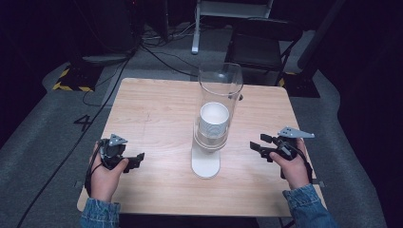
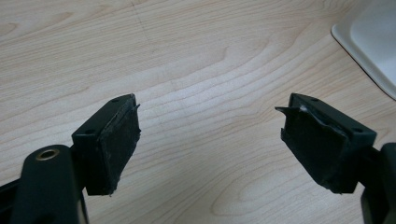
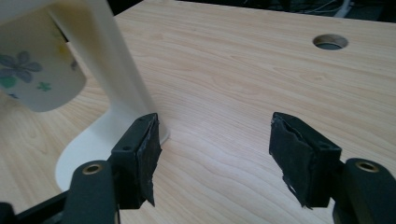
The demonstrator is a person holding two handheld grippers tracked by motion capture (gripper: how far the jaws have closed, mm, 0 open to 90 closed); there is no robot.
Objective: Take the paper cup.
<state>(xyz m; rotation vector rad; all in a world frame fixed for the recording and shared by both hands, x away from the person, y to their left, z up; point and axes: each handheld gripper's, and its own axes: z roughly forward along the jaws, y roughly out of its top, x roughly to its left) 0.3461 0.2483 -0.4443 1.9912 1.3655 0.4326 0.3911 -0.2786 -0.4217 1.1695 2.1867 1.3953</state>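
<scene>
Nearest the lens in my left gripper view, the left gripper (image 2: 208,135) has its two black pads (image 2: 119,140) spread wide apart, nothing between them, bare pale wood grain of the table (image 2: 187,56) beneath. The pad faces look scuffed and the edges slightly frayed. A rounded white corner of the stand base (image 2: 369,42) sits ahead and to the right of this gripper, well apart from it.

In my right gripper view, the right gripper (image 3: 215,149) is likewise spread, jaws apart and empty. Ahead and to its left stands the white dispenser stand (image 3: 109,79): a flat upright post rising from a rounded base plate that rests on the table. Beside the post hangs a paper cup (image 3: 32,77), white with blue and green flower prints, bottom end downward, tilted in this view. A round cable hole (image 3: 330,42) lies in the tabletop farther ahead, to the right.

From the high view, the stand carries a tall clear tube (image 1: 220,90), open at the top, with a white cup (image 1: 214,118) visible inside its lower part. The assembly stands midway between my two grippers, left gripper (image 1: 135,159) and right gripper (image 1: 259,145) each held by a hand (image 1: 107,178) in a denim sleeve (image 1: 100,213), both clear of the stand.
</scene>
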